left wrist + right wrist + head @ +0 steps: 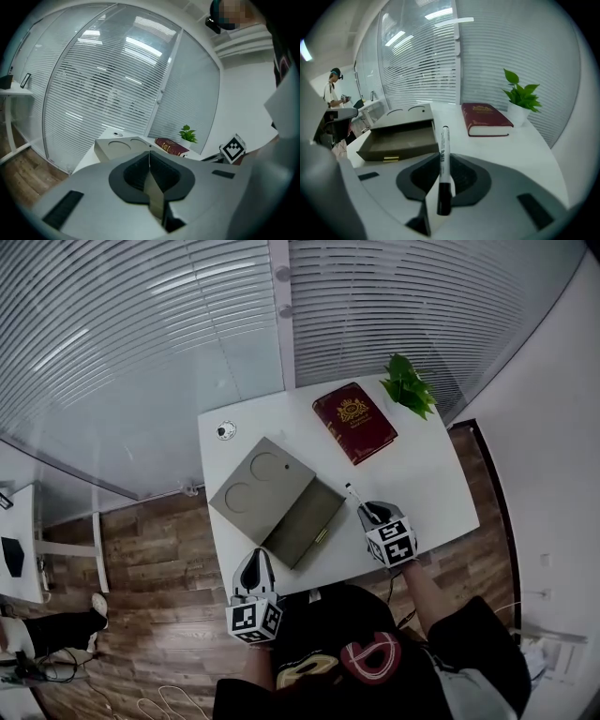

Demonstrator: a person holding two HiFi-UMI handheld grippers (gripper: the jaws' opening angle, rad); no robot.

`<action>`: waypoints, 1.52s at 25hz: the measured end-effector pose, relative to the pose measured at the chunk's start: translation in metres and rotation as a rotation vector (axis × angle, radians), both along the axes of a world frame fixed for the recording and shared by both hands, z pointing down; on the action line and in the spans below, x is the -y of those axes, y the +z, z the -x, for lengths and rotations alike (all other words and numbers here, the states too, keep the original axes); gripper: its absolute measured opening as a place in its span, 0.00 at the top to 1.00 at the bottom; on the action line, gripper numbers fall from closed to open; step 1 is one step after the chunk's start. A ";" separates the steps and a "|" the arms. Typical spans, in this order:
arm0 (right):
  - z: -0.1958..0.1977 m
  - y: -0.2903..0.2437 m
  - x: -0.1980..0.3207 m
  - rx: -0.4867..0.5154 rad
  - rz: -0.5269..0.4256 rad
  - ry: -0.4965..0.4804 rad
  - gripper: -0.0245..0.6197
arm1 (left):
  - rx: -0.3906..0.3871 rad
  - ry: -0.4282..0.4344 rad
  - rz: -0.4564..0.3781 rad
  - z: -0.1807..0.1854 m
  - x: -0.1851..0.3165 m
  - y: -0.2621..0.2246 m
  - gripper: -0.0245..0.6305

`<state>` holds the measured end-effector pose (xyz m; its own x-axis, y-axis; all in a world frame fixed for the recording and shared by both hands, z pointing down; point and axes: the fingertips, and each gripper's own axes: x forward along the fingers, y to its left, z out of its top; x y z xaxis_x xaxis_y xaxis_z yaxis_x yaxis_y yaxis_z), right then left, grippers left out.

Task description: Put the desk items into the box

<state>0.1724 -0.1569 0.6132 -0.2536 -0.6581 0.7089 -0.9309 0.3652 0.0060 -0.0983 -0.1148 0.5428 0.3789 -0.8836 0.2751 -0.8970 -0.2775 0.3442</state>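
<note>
Right gripper [442, 161]: your jaws are clamped on a marker [444, 138]. The white barrel sits between the pads, its far end sticks out past the tips and the black end points back toward the camera. The marker is off the desk [520, 150].

The box [401, 119] lies ahead and left of these jaws, with its drawer [393, 143] pulled out and a brass pull on the drawer front. A red book [485, 117] lies ahead and slightly right, and a potted plant [521, 96] stands beyond it, further right.

Left gripper [150, 159]: your jaws are pressed together with nothing between them. From these jaws the box top sits just past the tips, a little left. The book and plant are further ahead, to the right.
</note>
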 end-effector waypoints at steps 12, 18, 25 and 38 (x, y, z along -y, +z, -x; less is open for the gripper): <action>0.068 -0.017 0.003 -0.091 -0.010 -0.316 0.85 | 0.000 -0.074 -0.004 0.029 -0.005 -0.001 0.93; 0.094 -0.014 0.000 -0.165 0.016 -0.483 0.85 | 0.006 -0.098 0.000 0.037 -0.006 -0.001 0.93; 0.115 -0.007 -0.004 -0.251 0.039 -0.643 0.85 | 0.017 -0.124 0.002 0.042 -0.006 0.000 0.93; 0.149 0.007 -0.003 -0.372 0.061 -0.870 0.85 | 0.033 -0.165 0.030 0.050 -0.004 0.006 0.93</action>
<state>0.0236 -0.1535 0.6203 -0.3887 -0.3032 0.8700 -0.2738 0.9396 0.2052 -0.1480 -0.1107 0.5487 0.2200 -0.9241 0.3126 -0.9405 -0.1158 0.3195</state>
